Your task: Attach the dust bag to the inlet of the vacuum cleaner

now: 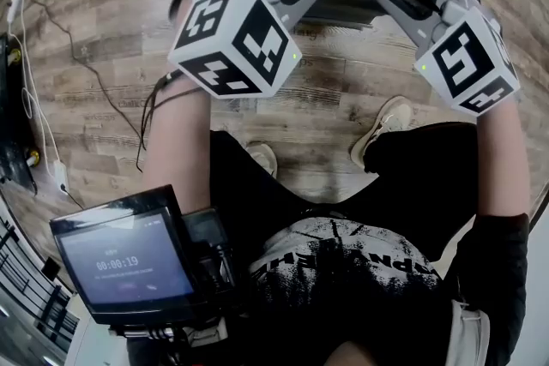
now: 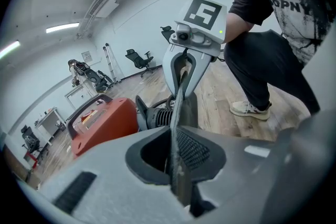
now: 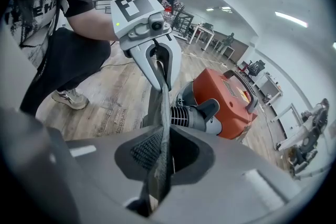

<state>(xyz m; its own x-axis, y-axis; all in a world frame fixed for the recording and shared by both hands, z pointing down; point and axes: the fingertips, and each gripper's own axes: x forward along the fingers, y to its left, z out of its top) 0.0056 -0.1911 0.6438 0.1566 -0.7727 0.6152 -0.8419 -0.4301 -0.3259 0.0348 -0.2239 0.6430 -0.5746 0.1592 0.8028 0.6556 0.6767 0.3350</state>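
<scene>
Holding the dust bag (image 2: 182, 107) up off the floor (image 1: 111, 30), edge-on and stretched between two grips: pinched at one end in the left gripper (image 2: 177, 162) and at the other in the right gripper (image 3: 160, 162), both pressed tight on the thin dark sheet with nothing else between the pads. Looking past it to the orange vacuum cleaner (image 3: 226, 99) down on the wood floor, near the bag but apart from it, with a grey ribbed stub, apparently the inlet (image 3: 185, 113), sticking out on the side nearer the bag. Not yet attached, by the look of things; probably lining up for the approach. Risks from here: slipping out of one pinch, given so narrow a hold on a thin edge, then sagging or twisting away from the opening; buckling the sheet by bringing the two ends together; tearing it by pulling them apart; missing the inlet by coming in tilted, with the bag's own hole impossible to make out edge-on; nudging the vacuum cleaner aside by pushing before squaring up.
</scene>
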